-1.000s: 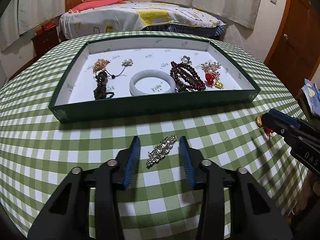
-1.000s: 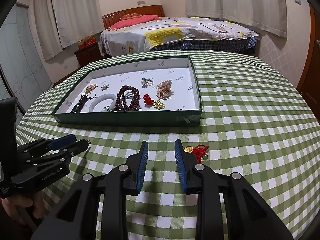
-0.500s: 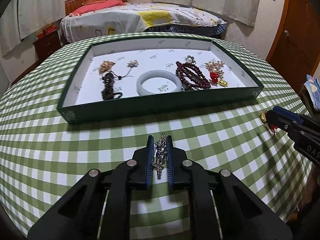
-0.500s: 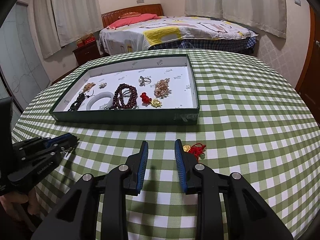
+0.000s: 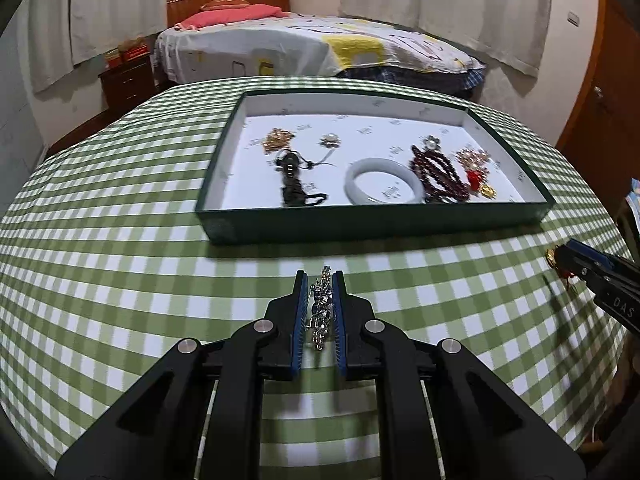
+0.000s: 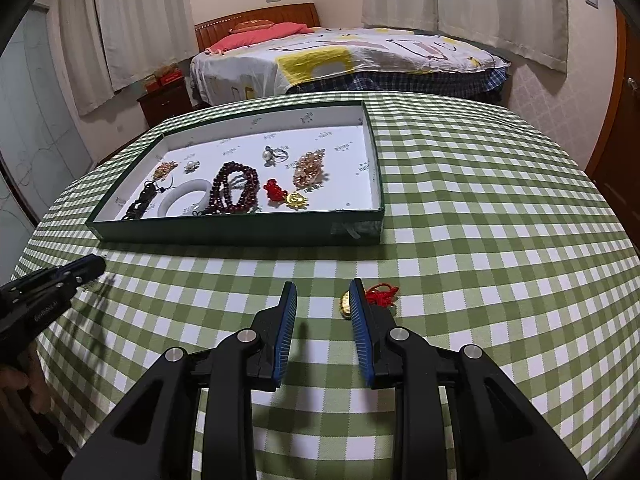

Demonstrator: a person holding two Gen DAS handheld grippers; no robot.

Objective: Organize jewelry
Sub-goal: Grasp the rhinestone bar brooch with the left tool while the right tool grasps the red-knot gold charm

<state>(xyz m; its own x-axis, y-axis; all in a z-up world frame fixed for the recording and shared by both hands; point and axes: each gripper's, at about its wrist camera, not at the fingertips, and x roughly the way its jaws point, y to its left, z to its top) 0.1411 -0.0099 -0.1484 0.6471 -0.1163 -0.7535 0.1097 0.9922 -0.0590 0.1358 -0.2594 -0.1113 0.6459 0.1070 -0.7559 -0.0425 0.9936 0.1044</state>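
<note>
Our left tongs [image 5: 319, 312] are clamped on the brooch [image 5: 322, 308] above the surface [image 5: 120, 280], for carrying to the tray [image 5: 360, 224]. Our right tongs [image 6: 323, 320] stand apart beside the charm [image 6: 380, 295].

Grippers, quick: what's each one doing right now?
Left gripper: shut on the silver rhinestone brooch.
Right gripper: open, empty; gold-and-red knotted charm lies beside its right jaw.

Right gripper [image 6: 323, 294] over the green-checked tablecloth [image 6: 480, 240], jaws apart and empty; a gold charm on a red knotted cord [image 6: 378, 295] lies just right of its right finger. Far left, the green tray [image 6: 240, 232] holds jewelry. Left gripper [image 6: 86, 268] enters at the left edge.
</note>
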